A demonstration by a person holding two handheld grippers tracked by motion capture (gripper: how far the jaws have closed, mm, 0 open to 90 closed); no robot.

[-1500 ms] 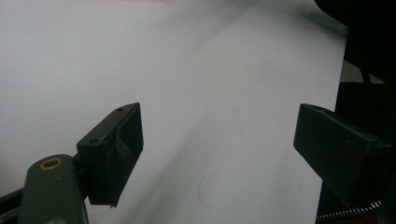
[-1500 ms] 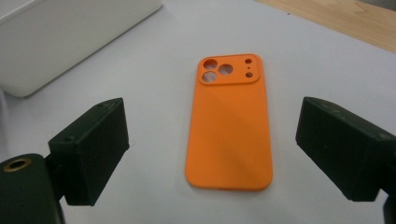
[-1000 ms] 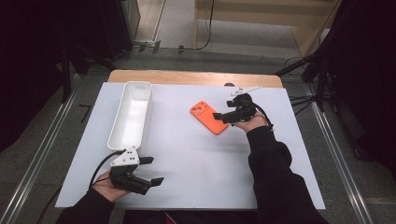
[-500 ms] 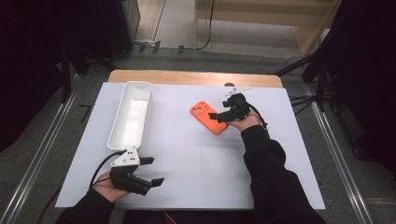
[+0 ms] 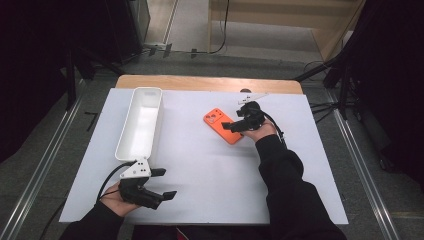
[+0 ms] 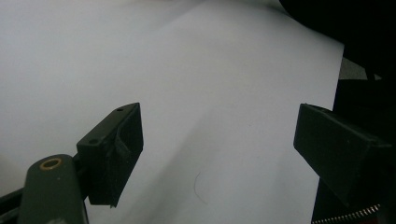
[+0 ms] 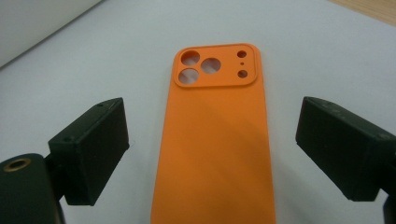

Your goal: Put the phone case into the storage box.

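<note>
An orange phone case (image 5: 223, 125) lies flat on the white table cover, camera cut-outs toward the far side. My right gripper (image 5: 234, 125) is over its near right end, open. In the right gripper view the orange phone case (image 7: 217, 140) lies between the two black jaws, which stand wide on either side without touching it. My left gripper (image 5: 162, 183) rests near the table's front left edge, open, with only the white surface (image 6: 196, 93) between its jaws.
A long white tray (image 5: 141, 120) stands at the left of the white table cover (image 5: 210, 170), lengthwise front to back. A strip of bare wooden table top (image 5: 210, 83) runs along the back. Floor rails flank the table.
My right gripper has moved a little left and lower over the phone case. The left gripper has stayed in place.
</note>
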